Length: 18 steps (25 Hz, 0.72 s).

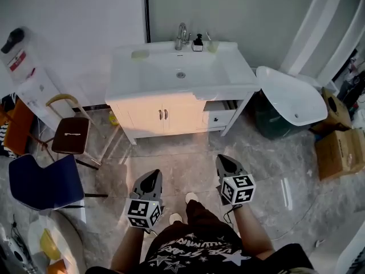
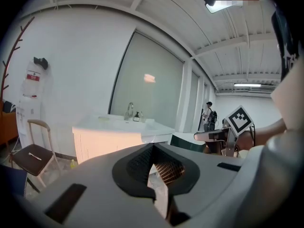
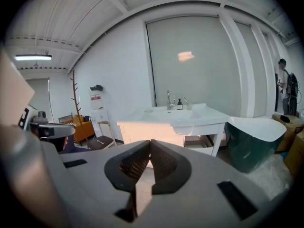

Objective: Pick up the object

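Head view: a white sink (image 1: pixel 180 90) stands at 12 o'clock, a white tub (image 1: pixel 288 93) at 2 o'clock and a brown chair (image 1: pixel 71 135) at 9 o'clock. The left gripper (image 1: pixel 151 177) and right gripper (image 1: pixel 223 160) hover over the floor at 6 o'clock, jaws together on nothing, well apart from the sink. A dark bottle (image 1: pixel 197 43) stands beside the tap (image 1: pixel 181 36); which thing is the task's I cannot tell.

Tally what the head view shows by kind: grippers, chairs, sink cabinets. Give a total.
Grippers: 2 (left gripper, right gripper)
Chairs: 2 (brown-seated chair, blue chair)
Sink cabinets: 1 (white sink cabinet)
Total: 5
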{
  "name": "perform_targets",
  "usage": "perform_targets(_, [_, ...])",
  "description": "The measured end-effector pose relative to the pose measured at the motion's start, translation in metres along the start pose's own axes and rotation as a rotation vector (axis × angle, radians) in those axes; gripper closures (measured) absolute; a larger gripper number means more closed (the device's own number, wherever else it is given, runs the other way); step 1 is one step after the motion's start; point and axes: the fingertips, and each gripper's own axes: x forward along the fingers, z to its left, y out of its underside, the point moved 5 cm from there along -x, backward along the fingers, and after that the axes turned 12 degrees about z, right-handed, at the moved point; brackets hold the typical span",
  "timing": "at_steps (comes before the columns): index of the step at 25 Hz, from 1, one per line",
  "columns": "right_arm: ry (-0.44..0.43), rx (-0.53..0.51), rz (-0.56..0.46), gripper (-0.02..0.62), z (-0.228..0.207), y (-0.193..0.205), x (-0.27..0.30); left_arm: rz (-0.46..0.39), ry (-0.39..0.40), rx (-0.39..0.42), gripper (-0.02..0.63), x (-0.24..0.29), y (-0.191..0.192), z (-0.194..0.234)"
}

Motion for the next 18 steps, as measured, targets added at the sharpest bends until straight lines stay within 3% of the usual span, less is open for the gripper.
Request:
perform_targets(9, [-0.026, 0.073, -0.087, 0.571, 0.009, -0.003, -0.004, -0.006, -0.025, 0.009, 0.589, -0.018, 0.008, 0.012])
perform_targets(12, [-0.057, 0.067, -0.073, 0.446, 0.016, -0.004, 0.003, -0.010, -0.037, 0.003, 0.589, -0.024, 0.008, 0.016])
perform_targets(18, [-0.111, 0.074, -0.039, 0.367, 0.014, -0.010, 0.035, 0.020, -0.061, -0.003, 0.589, -0.010, 0.008, 0.028])
